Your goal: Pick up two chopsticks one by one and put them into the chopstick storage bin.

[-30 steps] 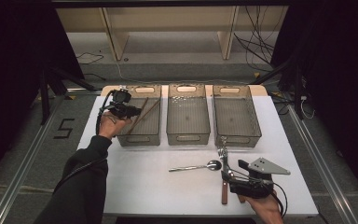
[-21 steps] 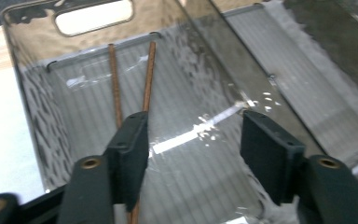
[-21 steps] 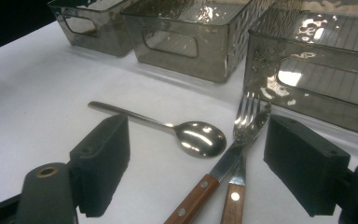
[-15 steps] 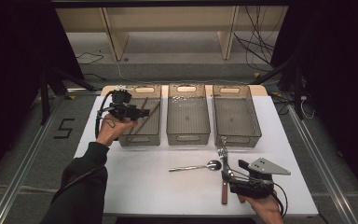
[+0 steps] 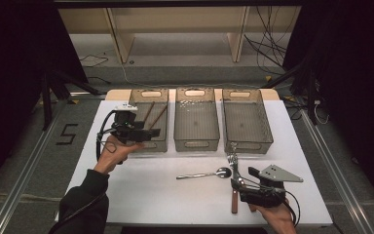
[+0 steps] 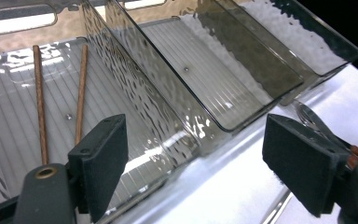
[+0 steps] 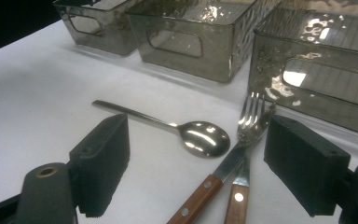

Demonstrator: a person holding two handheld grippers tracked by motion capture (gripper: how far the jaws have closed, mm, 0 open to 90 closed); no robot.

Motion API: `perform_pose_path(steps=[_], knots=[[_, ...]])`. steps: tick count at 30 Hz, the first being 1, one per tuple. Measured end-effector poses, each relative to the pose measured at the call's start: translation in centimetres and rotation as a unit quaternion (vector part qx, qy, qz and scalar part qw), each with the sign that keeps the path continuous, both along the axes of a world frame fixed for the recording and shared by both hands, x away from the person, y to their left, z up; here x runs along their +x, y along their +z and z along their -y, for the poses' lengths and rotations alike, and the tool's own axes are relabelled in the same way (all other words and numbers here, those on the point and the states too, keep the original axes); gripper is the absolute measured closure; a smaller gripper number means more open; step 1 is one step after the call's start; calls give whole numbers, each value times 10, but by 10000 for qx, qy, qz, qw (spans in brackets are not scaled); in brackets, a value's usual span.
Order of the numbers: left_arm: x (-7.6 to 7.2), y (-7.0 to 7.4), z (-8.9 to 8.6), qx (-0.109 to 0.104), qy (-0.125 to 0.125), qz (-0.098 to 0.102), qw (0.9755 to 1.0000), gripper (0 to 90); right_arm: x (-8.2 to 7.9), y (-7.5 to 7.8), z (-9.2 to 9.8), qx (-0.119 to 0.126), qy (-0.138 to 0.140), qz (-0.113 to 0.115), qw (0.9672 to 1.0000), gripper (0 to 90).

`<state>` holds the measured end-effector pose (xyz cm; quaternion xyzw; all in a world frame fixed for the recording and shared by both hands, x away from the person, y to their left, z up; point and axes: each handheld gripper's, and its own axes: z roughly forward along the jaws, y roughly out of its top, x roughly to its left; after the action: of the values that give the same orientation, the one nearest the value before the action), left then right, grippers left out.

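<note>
- The two thin brown chopsticks (image 5: pixel 152 115) lay loose in the left bin (image 5: pixel 148 95) of three clear bins.
- Your left hand-held gripper (image 5: pixel 152 133) hovered beside that bin's near end; its jaws had just been opening, nothing between them.
- Your right hand-held gripper (image 5: pixel 234 183) rested released on the tabletop (image 5: pixel 141 195) over one fork (image 7: pixel 251 119) and knife, beside one spoon (image 5: pixel 205 173).

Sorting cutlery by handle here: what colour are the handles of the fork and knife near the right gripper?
Brown wood with small metal rivets; clearest in the right gripper view.

White table (image 5: pixel 141 190) with three clear bins (image 5: pixel 196 127), spoon (image 5: pixel 205 174), wooden-handled fork (image 5: pixel 233 163) and knife (image 7: pixel 200 191).
</note>
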<state>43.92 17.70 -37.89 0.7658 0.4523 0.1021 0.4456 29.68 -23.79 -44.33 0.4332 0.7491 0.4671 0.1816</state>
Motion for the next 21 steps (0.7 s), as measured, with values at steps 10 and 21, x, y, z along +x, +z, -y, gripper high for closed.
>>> perform_pose_path(steps=[10, 21], knots=[[-29, -17, -7, -206, -56, 28, 9998, 207, 8, 3, -3, -45, 311, -57, 9995, 231], [-59, -33, -10, -476, -132, 192, 9986, 197, 27, 9, -11, -316, 816, -215, 9959, 230]])
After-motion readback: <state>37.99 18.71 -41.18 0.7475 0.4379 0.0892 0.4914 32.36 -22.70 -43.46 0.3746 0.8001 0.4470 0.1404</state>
